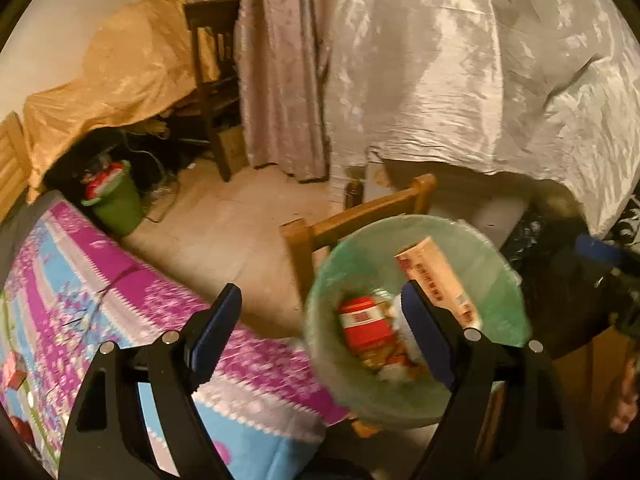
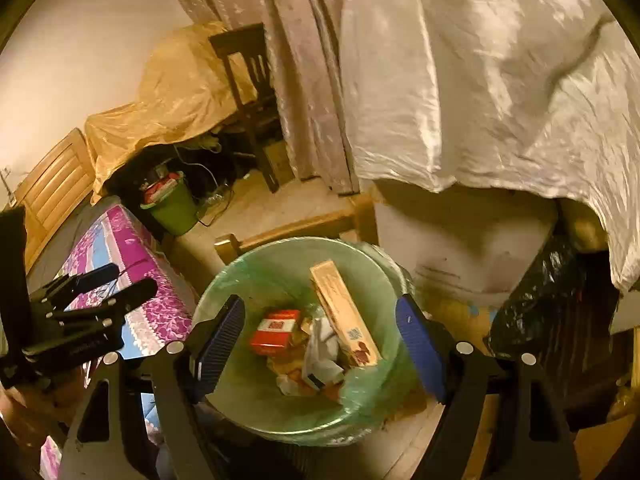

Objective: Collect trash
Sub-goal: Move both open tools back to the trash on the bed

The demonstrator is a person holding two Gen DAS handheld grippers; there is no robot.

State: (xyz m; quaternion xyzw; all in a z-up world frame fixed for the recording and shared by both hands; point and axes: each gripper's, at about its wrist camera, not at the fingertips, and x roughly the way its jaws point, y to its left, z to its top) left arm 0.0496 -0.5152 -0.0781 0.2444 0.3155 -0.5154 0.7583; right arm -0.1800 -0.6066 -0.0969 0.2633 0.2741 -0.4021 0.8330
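A bin lined with a green bag (image 2: 248,404) stands on the floor beside the bed; it also shows in the left wrist view (image 1: 496,280). Inside lie a long tan box (image 2: 344,312), a red box (image 2: 276,332) and crumpled white paper (image 2: 320,356). My right gripper (image 2: 320,344) is open and empty, right above the bin's mouth. My left gripper (image 1: 320,332) is open and empty, over the bed's edge beside the bin; it also shows in the right wrist view (image 2: 120,280). The tan box (image 1: 440,280) and red box (image 1: 364,320) show in the left view too.
A bed with a purple and blue cover (image 1: 100,300) is at the left. A small wooden stool (image 1: 360,216) stands behind the bin. A full green bucket (image 1: 116,196), a dark chair (image 1: 212,80), curtains and a white draped cloth (image 1: 480,80) are farther back.
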